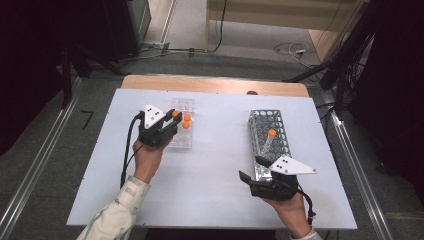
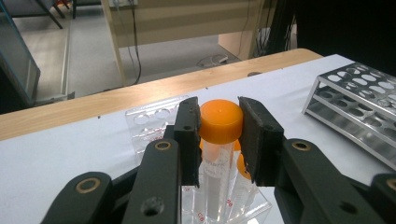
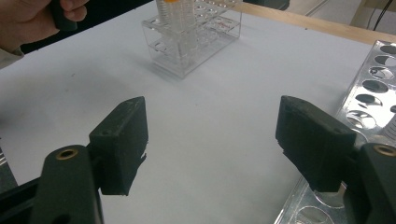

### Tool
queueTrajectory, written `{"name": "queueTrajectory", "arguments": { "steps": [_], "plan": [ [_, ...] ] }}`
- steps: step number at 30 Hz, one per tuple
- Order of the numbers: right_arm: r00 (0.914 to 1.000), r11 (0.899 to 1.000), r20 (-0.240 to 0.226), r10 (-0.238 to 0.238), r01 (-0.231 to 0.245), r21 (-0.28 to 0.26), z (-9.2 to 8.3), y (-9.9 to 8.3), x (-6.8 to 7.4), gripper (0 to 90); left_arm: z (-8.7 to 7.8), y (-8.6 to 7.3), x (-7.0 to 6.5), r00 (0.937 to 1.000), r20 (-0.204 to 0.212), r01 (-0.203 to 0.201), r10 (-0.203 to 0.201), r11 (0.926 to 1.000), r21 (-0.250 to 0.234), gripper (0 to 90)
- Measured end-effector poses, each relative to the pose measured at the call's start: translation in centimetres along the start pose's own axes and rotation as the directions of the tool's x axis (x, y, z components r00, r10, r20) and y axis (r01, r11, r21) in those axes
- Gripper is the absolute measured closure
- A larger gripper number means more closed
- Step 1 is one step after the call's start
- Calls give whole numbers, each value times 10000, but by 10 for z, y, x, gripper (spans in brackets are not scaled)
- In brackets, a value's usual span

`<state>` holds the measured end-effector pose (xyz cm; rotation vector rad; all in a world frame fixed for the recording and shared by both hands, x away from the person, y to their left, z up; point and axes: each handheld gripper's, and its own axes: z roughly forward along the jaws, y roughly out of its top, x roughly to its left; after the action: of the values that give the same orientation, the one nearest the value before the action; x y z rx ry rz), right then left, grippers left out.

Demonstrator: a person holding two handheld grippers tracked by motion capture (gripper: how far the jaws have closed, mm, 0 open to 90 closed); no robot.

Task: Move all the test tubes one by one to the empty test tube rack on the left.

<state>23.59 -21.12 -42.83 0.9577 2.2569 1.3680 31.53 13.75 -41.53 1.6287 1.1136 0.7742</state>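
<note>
Tube [image 2: 219, 154] with an orange cap [image 2: 221, 121] is what the work in hand turns on: it stands upright in the clear plastic rack [image 1: 182, 131] on the left half of the white counter [image 1: 200, 170], and the left gripper [image 1: 172, 120] is clamped on it at the cap. In the left gripper view the two black pads press against either side of the cap, while the clear body of the tube hangs straight down between the jaws into its hole. Two more orange-capped tubes [image 1: 186, 121] stand just beside it in the same rack.

The tube's long axis is vertical, and the gripper holds it from the side at the very top, so the coming move is most likely a straight lift along that axis. Any sideways pull before the tube's foot clears the rack could drag or tip the light plastic rack.

Further right, well apart from the clear rack, lies the metal rack [image 1: 268, 142] with its grid of round holes; one orange-capped tube [image 1: 270, 136] already leans in it. That looks like the place the held tube is bound for.

At the right, the right gripper [image 1: 248, 170] rests near the close end of the metal rack, its jaws wide apart and nothing between them. The left hand [image 1: 147, 155] is the one that has the tube, and the right is nearer the metal rack.
</note>
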Motion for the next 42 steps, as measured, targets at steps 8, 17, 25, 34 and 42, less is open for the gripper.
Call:
{"name": "queueTrajectory", "arguments": {
  "steps": [8, 17, 25, 34, 42],
  "plan": [
    [10000, 10000, -4, -3, 3, 35, 0, 0, 0, 238, 1, -3, -1, 10000, -4, -26, 26, 9999, 117, 685],
    [10000, 10000, 30, 46, -46, 12, 0, 0, -1, 238, -6, -1, -4, 10000, -32, 79, -79, 9999, -64, 585],
    [9994, 9998, 279, 179, -178, -61, -3, 0, -8, 238, -17, -6, -7, 9984, 328, 460, -468, 9987, 230, 349],
    [9938, 9989, 1027, 421, -397, -254, -7, -1, -28, 261, -40, -24, -13, 9929, 661, 986, -987, 9951, 55, 214],
    [9831, 9977, 1732, 599, -532, -431, -7, 2, -53, 296, -55, -30, -21, 9947, 822, 617, -624, 9980, 115, 213]
  ]
}}
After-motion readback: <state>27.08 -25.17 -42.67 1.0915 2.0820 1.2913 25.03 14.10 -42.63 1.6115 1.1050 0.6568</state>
